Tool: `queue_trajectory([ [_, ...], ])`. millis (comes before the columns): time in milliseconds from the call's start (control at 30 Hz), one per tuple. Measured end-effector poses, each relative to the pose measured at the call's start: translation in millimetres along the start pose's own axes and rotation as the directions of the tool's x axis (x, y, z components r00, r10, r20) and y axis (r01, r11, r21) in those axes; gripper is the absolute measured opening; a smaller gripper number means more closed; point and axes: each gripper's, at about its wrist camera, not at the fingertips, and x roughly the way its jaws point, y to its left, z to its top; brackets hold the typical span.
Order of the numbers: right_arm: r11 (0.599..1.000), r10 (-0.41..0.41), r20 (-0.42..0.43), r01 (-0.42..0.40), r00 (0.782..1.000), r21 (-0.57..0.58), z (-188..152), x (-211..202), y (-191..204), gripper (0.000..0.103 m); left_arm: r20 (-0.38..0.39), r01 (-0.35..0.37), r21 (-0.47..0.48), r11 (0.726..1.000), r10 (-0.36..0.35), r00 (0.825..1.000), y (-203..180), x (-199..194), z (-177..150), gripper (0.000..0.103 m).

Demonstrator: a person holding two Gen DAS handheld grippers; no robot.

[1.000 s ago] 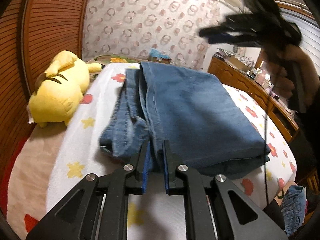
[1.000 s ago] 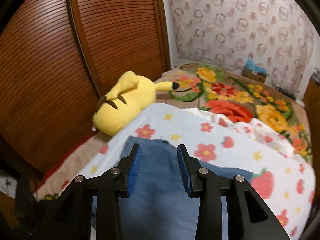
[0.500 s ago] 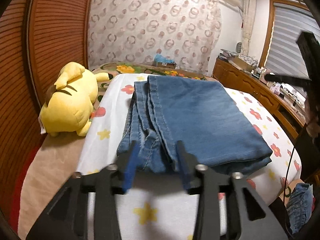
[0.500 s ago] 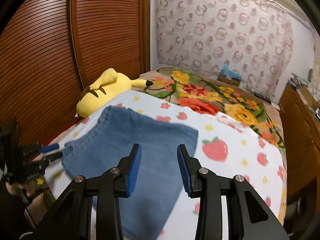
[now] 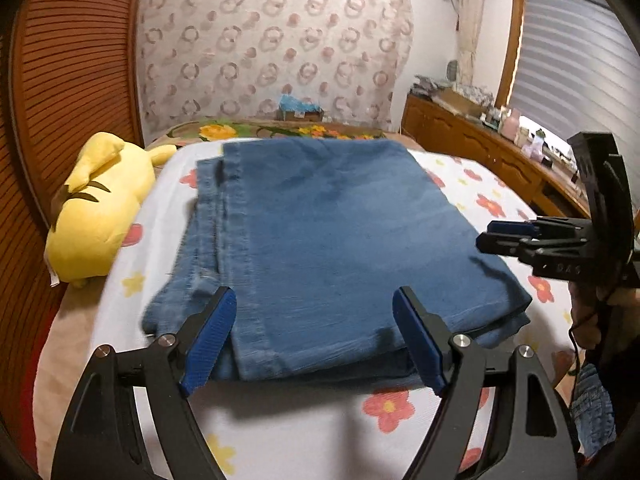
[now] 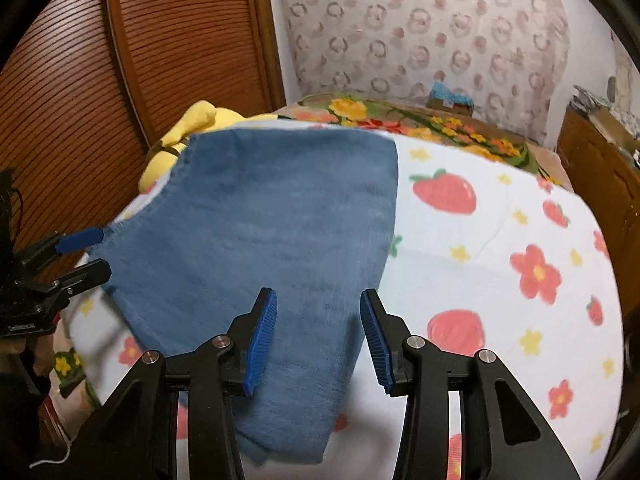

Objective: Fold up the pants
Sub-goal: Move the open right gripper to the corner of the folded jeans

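Note:
The blue denim pants (image 5: pixel 328 240) lie folded into a flat rectangle on the flowered bedspread (image 5: pixel 304 428); they also show in the right wrist view (image 6: pixel 280 240). My left gripper (image 5: pixel 316 340) is wide open and empty, hovering above the near edge of the fold. My right gripper (image 6: pixel 318 340) is open and empty above the other edge of the pants. Each gripper shows in the other's view: the right one (image 5: pixel 508 236) at the right side, the left one (image 6: pixel 86 254) at the far left.
A yellow plush toy (image 5: pixel 100 208) lies left of the pants by the slatted wooden wardrobe (image 6: pixel 120 80). A flowered blanket (image 6: pixel 420 124) covers the bed's far end. A wooden dresser (image 5: pixel 480 152) with clutter runs along the right. More denim (image 5: pixel 592 404) lies off the bed's right edge.
My left gripper has opened from nearly shut to wide open and let go of the pants' edge. My right gripper has pulled back and come down beside the fold.

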Motion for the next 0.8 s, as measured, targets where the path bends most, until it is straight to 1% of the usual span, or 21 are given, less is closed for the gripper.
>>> queue_trajectory([
  [100, 1.000, -0.024, -0.018, 0.024, 1.000, 0.011, -10, 6, -4, 0.045, -0.025, -0.004, 0.009, 1.000, 0.004, 1.000, -5, 10, -2, 0.081],
  [267, 0.998, -0.020, -0.050, 0.023, 0.999, 0.057, -14, 8, -6, 0.045, -0.064, -0.049, 0.061, 0.997, 0.052, 0.997, -13, 22, -13, 0.081],
  [333, 0.997, -0.015, -0.045, 0.019, 0.999, 0.072, -14, 3, -5, 0.047, -0.068, -0.056, 0.064, 0.996, 0.060, 0.996, -13, 24, -16, 0.081],
  [400, 0.995, -0.006, -0.048, 0.010, 0.999, 0.096, -17, 5, -5, 0.050, -0.066, -0.066, 0.064, 0.996, 0.070, 0.995, -13, 26, -18, 0.081],
  [467, 0.996, -0.005, -0.022, 0.007, 1.000, 0.084, -18, 7, -6, 0.052, -0.058, -0.079, 0.073, 0.994, 0.084, 0.995, -15, 27, -21, 0.082],
  [567, 0.997, -0.020, -0.018, 0.021, 1.000, 0.068, -21, 10, -8, 0.053, -0.047, -0.105, 0.096, 0.990, 0.109, 0.993, -19, 27, -25, 0.082],
  [633, 0.998, -0.028, -0.013, 0.029, 1.000, 0.062, -21, 10, -7, 0.053, -0.039, -0.108, 0.094, 0.990, 0.112, 0.993, -17, 27, -27, 0.082],
  [800, 0.997, -0.009, -0.001, 0.010, 1.000, 0.077, -26, 10, -9, 0.054, -0.041, -0.111, 0.078, 0.991, 0.114, 0.993, -17, 26, -27, 0.082],
])
